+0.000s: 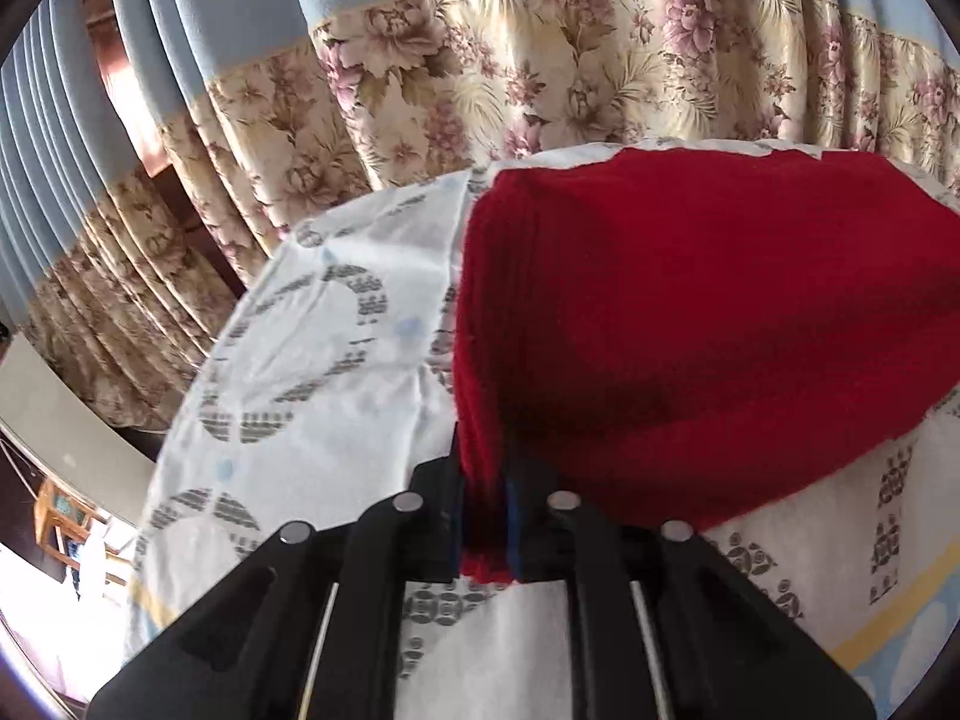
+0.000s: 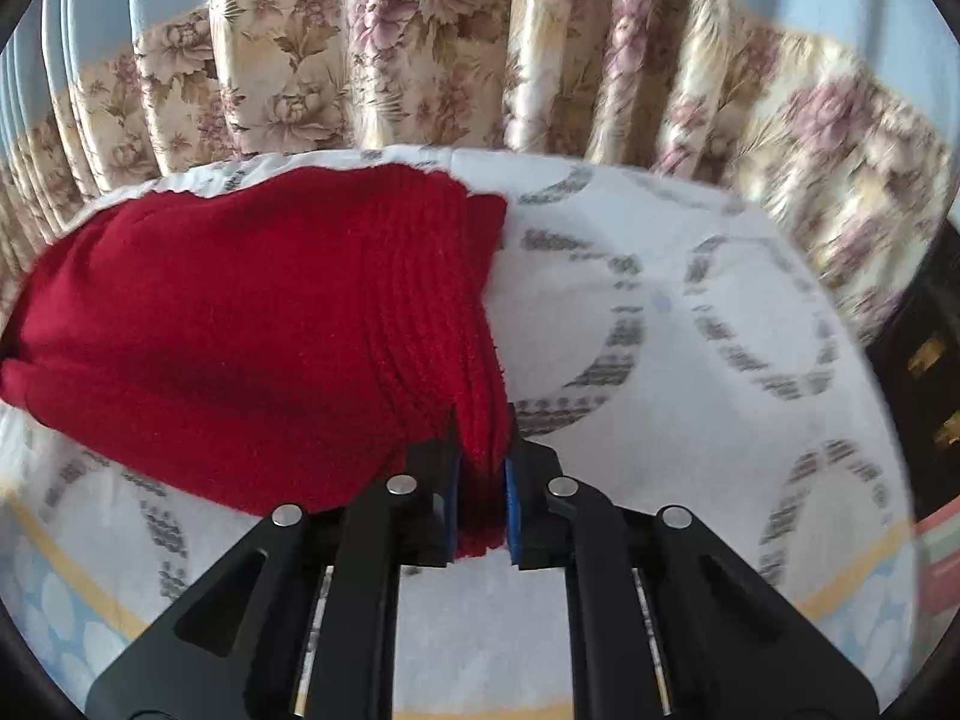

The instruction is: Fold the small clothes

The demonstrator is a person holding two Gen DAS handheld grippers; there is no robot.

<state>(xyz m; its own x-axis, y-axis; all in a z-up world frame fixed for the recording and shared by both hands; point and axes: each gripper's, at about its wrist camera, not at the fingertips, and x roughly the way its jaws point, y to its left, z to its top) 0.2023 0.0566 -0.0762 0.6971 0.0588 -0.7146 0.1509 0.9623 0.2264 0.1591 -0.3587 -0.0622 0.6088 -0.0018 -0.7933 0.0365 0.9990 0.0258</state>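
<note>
Item: red knitted wool garment [image 1: 690,312] on white patterned bedsheet [image 1: 312,372] | left hand-held gripper [image 1: 487,516] clamped on its near-left corner | right hand-held gripper [image 2: 483,510] clamped on near-right corner | Progress: fold not completed (corners lifted, layers bunched); laying over remains.

- 1 red cloth [image 1: 690,312], folded over
- 1 patterned sheet [image 1: 312,372] under it
- 1 flowered curtain [image 1: 540,60] behind
- 2 grippers: left gripper [image 1: 487,516], right gripper [image 2: 483,504]
</note>
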